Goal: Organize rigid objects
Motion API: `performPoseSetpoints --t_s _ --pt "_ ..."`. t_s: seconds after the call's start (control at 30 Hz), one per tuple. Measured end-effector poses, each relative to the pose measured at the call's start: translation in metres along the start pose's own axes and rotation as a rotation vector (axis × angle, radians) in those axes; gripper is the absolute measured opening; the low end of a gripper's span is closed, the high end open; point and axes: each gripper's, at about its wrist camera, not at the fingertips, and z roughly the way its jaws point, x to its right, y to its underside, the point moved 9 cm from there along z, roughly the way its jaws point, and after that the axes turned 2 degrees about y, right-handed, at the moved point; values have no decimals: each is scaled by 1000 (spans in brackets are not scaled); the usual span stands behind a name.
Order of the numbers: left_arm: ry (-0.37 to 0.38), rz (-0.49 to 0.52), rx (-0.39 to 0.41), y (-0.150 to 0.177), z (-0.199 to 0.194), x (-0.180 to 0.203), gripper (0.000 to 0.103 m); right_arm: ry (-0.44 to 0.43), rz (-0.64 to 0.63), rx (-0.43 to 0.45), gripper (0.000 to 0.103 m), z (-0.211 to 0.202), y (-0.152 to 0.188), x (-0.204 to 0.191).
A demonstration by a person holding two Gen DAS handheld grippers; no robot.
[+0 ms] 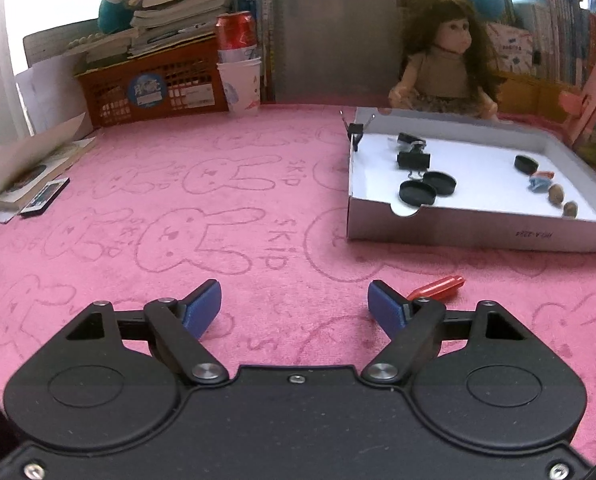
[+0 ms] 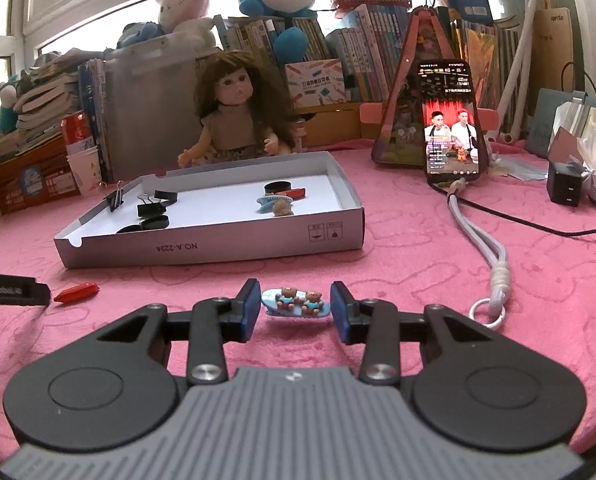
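Note:
A shallow white cardboard box (image 1: 474,230) (image 2: 218,246) lies on the pink cloth. It holds black binder clips (image 1: 413,159), black round lids (image 1: 417,193) and small figurines (image 1: 540,181). My left gripper (image 1: 294,306) is open and empty over bare cloth, left of a red pointed piece (image 1: 438,287), which also shows in the right wrist view (image 2: 76,292). My right gripper (image 2: 292,306) is open, its pads on either side of a blue hair clip with two bears (image 2: 296,301) that lies on the cloth; I cannot tell if they touch it.
A doll (image 2: 234,116) sits behind the box. A phone (image 2: 452,124) leans on a pink stand at the right, with a cord and ring (image 2: 490,308) trailing forward. An orange basket (image 1: 154,88), paper cups (image 1: 240,84) and stacked books line the back.

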Motion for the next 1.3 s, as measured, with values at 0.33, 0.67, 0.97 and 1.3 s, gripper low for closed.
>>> performPoseSetpoints --t_s 0.33,0.67,0.97,1.3 --pt "69 87 2 10 -5 25 80 -2 -7 2 45 1 1 -1" --pt "8 66 12 -2 10 12 80 -1 -13 8 45 0 0 -2" --pt "132 12 50 -3 -11 38 85 -2 -14 8 45 0 0 -2" --pt "124 -10 29 -4 10 67 71 -4 -30 19 45 0 -2 -3"
